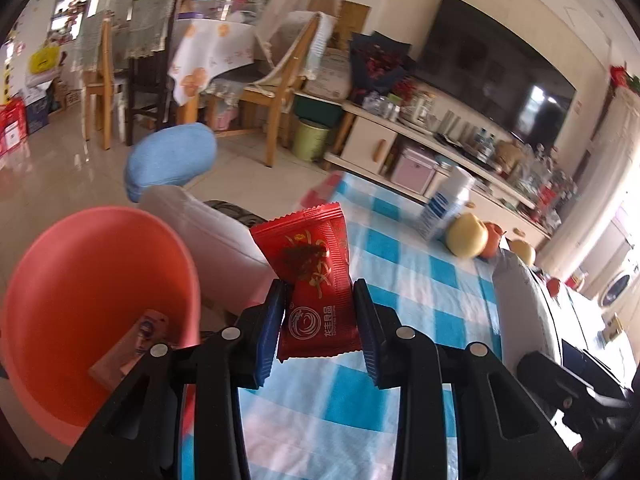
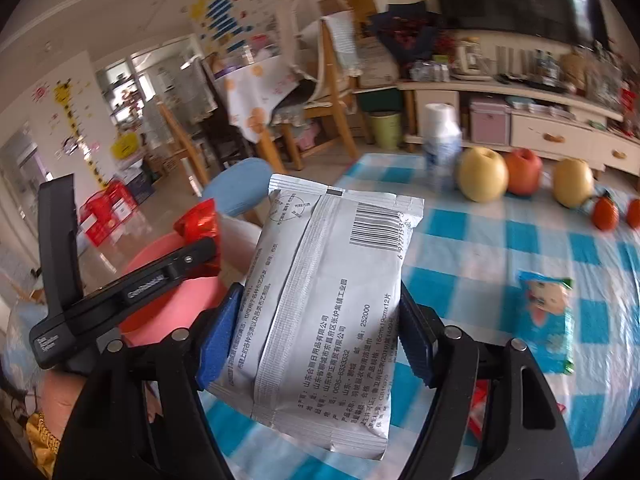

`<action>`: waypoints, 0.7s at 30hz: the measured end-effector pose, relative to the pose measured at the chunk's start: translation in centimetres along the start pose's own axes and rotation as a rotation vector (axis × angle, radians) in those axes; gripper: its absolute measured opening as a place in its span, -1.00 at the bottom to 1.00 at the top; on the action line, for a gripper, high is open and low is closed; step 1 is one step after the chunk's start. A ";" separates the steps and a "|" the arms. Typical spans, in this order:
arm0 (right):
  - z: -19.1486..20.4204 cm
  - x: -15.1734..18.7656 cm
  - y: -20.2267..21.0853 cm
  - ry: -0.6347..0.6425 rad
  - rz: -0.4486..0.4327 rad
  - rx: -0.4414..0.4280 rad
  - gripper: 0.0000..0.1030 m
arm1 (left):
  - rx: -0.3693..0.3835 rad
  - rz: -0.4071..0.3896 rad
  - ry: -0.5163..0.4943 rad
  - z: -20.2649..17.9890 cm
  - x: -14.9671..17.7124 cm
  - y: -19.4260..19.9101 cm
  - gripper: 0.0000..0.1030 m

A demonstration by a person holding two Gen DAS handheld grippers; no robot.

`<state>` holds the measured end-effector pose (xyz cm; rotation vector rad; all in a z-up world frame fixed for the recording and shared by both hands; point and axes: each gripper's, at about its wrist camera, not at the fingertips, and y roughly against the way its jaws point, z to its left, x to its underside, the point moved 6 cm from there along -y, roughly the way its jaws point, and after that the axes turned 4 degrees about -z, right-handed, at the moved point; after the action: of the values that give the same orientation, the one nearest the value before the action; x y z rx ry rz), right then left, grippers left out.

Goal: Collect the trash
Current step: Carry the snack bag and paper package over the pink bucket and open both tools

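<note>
Left wrist view shows the left gripper (image 1: 319, 312) grasping a red packet (image 1: 314, 280) right of the pink bin (image 1: 100, 264), perhaps above its rim, while the right gripper (image 2: 316, 336) clamps a silver pouch (image 2: 328, 304).

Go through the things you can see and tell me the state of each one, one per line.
Left gripper: shut on the red wrapper.
Red wrapper: held upright, off the table.
Right gripper: shut on the silver packet.
Silver packet: held up, printed back facing the camera.
Pink bin: open, a brown scrap inside.
Blue snack packet: lying flat on the checked cloth.
White bottle: standing upright.

Black tongs (image 1: 319, 312) — blue pads, silver rivets
</note>
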<state>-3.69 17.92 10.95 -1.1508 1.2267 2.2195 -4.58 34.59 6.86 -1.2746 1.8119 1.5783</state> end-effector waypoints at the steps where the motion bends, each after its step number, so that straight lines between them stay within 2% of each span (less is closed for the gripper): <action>1: 1.4 -0.2 -0.5 0.018 0.006 -0.020 0.41 | -0.015 -0.005 0.012 0.9 -0.3 0.1 -0.29; 6: 7.6 -1.1 -3.1 0.104 0.024 -0.104 0.41 | -0.101 -0.032 0.094 6.4 -1.8 1.1 -0.29; 14: 14.7 -1.0 -7.1 0.203 0.065 -0.183 0.41 | -0.207 -0.051 0.270 15.3 -2.8 1.9 -0.28; 19: 17.5 -0.7 -9.4 0.232 0.071 -0.214 0.44 | -0.240 -0.049 0.326 18.0 -2.6 2.2 -0.27; 21: 18.3 -0.5 -10.5 0.234 0.081 -0.229 0.44 | -0.257 -0.052 0.349 19.0 -2.6 2.4 -0.15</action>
<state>-5.62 38.90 11.14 -1.5108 1.1446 2.3884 -10.00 53.07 5.08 -1.7968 1.7937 1.6844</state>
